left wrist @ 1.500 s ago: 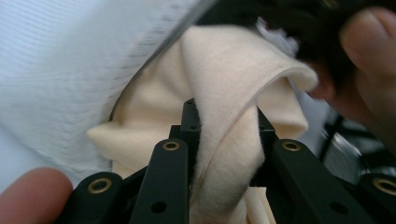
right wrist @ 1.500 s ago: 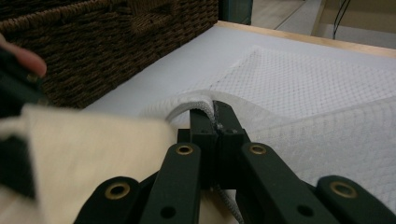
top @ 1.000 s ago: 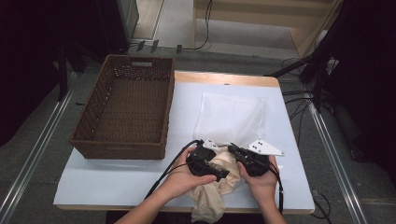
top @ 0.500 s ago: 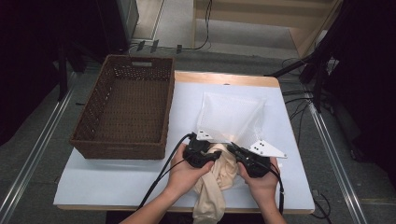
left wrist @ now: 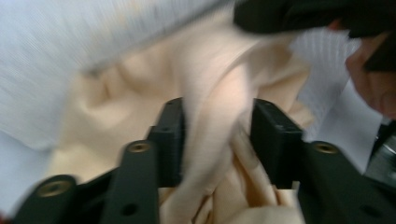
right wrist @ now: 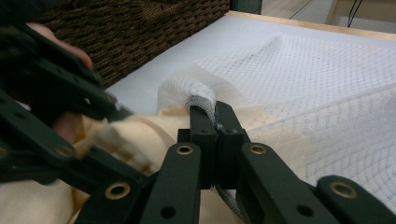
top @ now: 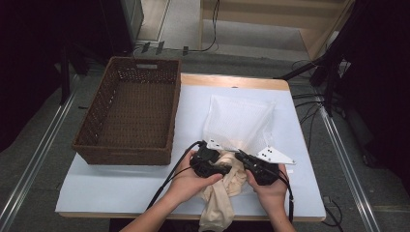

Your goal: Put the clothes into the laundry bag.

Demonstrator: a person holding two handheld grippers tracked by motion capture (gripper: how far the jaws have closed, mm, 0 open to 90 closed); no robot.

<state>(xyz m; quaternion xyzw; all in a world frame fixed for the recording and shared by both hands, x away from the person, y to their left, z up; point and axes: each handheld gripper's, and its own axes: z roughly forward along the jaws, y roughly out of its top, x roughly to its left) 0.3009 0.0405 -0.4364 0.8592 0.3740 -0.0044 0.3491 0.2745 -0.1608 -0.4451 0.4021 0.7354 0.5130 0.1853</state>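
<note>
The right gripper [right wrist: 215, 122], clamped on the white mesh laundry bag's [top: 239, 121] rim, holds its mouth at 12 o'clock of the cream garment [left wrist: 140, 93], whose fold sits between the left gripper's [left wrist: 217, 140] just-reopening, half-wide jaws.

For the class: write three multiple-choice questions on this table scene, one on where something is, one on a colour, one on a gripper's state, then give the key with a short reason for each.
1. Where does the wicker basket stand?
A. On the left part of the table
B. On top of the mesh bag
C. On the floor at the right

2. What colour is the garment being pushed into the mesh bag?
A. Dark blue
B. Cream
C. Red

3. What is the right gripper doing?
A. Standing wide open above the basket
B. Shut on the rim of the mesh bag
C. Shut on a cable

Key: 1 A, the high view shows it left of the bag. 2 B, the cloth is pale cream in every view. 3 B, the right gripper view shows its jaws pinching the bag's white edge.
</note>
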